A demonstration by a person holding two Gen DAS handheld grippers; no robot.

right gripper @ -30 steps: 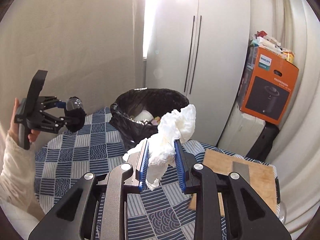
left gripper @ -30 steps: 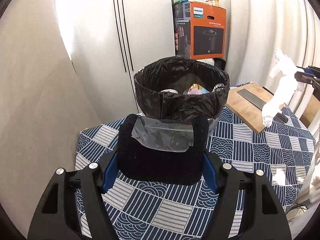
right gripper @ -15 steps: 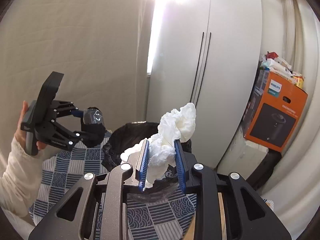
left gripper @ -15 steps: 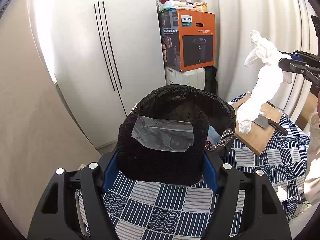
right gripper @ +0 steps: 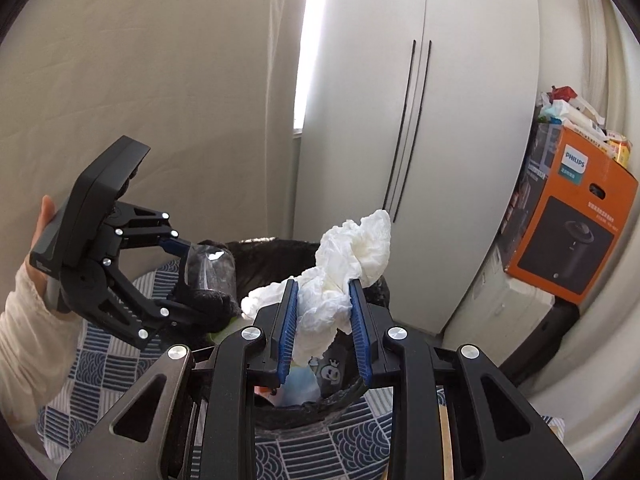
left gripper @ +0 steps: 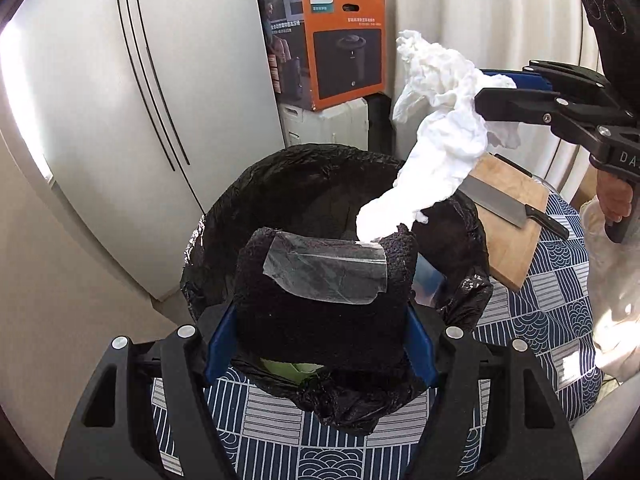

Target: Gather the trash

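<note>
My left gripper is shut on a black sponge with a strip of clear tape on it, held over the near rim of the bin lined with a black bag. My right gripper is shut on a crumpled white tissue and holds it above the bin's opening. The tissue hangs down toward the bin in the left wrist view. The left gripper with the sponge shows at the left in the right wrist view. Trash lies inside the bin.
A wooden cutting board with a cleaver lies on the blue patterned tablecloth right of the bin. An orange Philips box stands behind. White cabinet doors are at the back.
Both grippers have moved toward the bin and now hold the sponge and the tissue over it. The bin looks closer and lower in both views.
</note>
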